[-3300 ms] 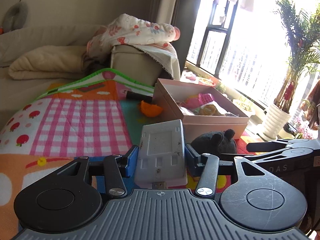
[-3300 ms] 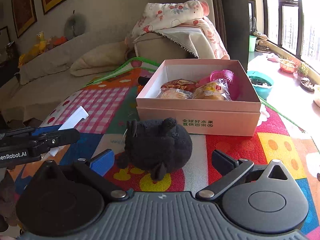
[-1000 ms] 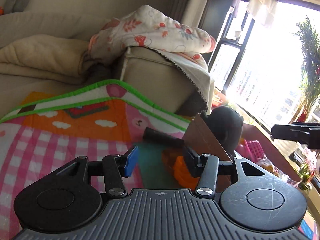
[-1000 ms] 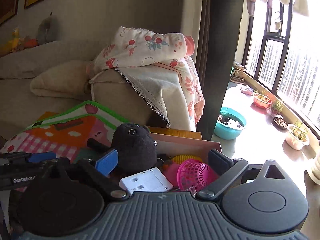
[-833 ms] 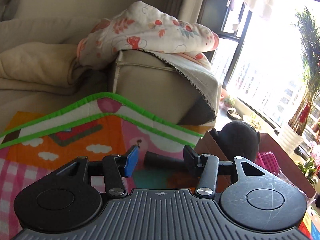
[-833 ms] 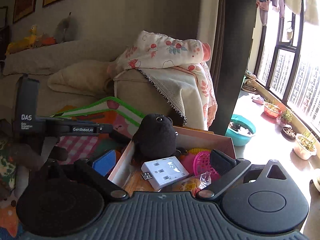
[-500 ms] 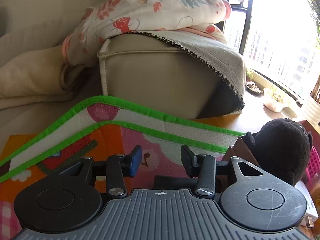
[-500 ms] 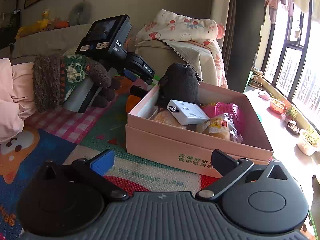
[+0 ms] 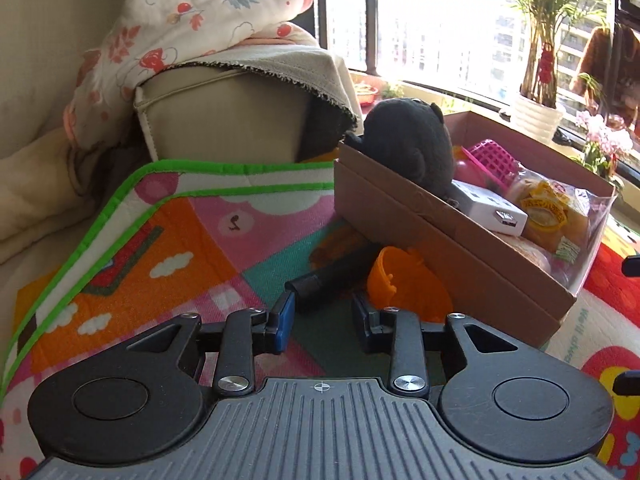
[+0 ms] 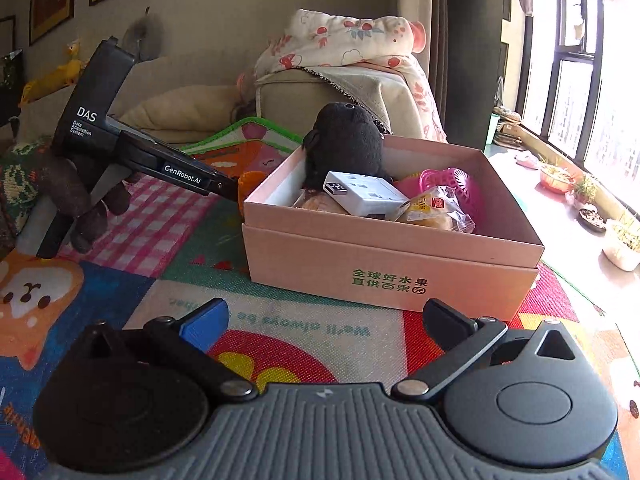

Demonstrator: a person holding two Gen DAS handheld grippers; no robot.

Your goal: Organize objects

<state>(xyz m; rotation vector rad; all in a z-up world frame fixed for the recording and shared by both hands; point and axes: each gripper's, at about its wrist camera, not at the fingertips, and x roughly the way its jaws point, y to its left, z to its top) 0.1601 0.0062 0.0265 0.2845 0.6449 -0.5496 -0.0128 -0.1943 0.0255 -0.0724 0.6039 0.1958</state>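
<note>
A pink cardboard box point(image 10: 392, 264) on the play mat holds a black plush toy point(image 10: 344, 140), a white socket adapter point(image 10: 368, 196), wrapped bread point(image 10: 436, 208) and a pink basket point(image 10: 460, 180). My right gripper point(image 10: 326, 320) stands wide open and empty in front of the box. My left gripper point(image 9: 322, 316) is low over the mat beside the box point(image 9: 440, 240), its jaws closing. A black cylinder point(image 9: 332, 276) lies just ahead of the left gripper's tips, with nothing pressed between the pads. An orange cup point(image 9: 404, 284) sits against the box.
A sofa arm point(image 9: 224, 128) draped with a floral blanket point(image 9: 192, 24) stands behind the mat. Potted plants point(image 10: 624, 248) line the window ledge at the right. A gloved hand point(image 10: 80, 192) carries the left gripper point(image 10: 180, 172) left of the box.
The left gripper swung right and tipped down toward the black cylinder and orange cup, its jaws narrowing. The right gripper drew back from the box and sank; plush and adapter stay inside.
</note>
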